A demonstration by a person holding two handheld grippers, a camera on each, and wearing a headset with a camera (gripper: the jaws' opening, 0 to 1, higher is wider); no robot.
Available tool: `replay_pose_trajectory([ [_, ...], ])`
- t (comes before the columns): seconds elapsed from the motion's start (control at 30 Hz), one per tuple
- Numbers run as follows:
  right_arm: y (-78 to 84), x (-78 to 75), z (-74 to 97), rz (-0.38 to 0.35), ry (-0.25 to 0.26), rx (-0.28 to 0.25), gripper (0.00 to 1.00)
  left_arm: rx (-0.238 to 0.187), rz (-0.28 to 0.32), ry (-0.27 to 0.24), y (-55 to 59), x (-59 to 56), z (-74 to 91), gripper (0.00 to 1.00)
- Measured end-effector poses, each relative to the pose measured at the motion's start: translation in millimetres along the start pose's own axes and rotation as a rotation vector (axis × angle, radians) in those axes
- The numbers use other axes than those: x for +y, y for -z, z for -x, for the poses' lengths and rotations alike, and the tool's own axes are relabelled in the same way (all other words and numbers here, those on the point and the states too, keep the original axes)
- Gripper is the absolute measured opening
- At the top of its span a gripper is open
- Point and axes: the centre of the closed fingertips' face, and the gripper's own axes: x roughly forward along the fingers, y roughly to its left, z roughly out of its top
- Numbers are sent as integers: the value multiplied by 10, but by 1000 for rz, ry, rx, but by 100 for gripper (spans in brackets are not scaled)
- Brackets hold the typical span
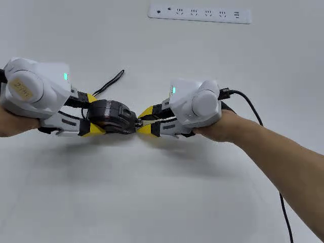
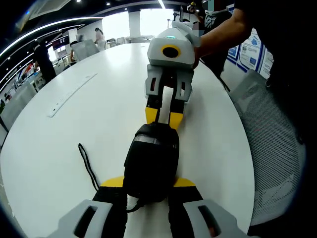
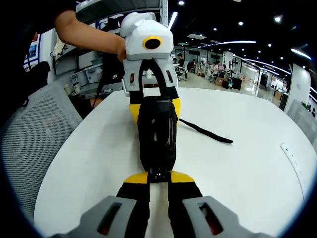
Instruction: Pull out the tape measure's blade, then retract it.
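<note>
A black tape measure point(image 1: 111, 116) is held just above the white table point(image 1: 152, 197). My left gripper point(image 1: 96, 114) is shut on its case from the left, yellow fingertips above and below it. In the left gripper view the case point(image 2: 151, 161) sits between the jaws of the left gripper point(image 2: 148, 182). My right gripper point(image 1: 144, 121) meets it from the right, shut on the blade's end hook point(image 1: 137, 123) at the case mouth. The right gripper view shows the hook point(image 3: 157, 173) pinched in the right gripper point(image 3: 158, 177), with almost no blade drawn out. The case's black wrist strap point(image 1: 109, 83) trails on the table.
A white power strip point(image 1: 199, 12) lies at the table's far edge. A black cable point(image 1: 253, 109) runs from the right gripper along the person's forearm. A grey mesh chair point(image 2: 277, 148) stands beside the table. Bare tabletop surrounds both grippers.
</note>
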Motion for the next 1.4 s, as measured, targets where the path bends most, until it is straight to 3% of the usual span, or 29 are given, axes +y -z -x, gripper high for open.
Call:
replay_pose_trajectory([
  [1.4,143,7,210,15,-10,13,11,-13,4,4,-4,-6,6,29],
])
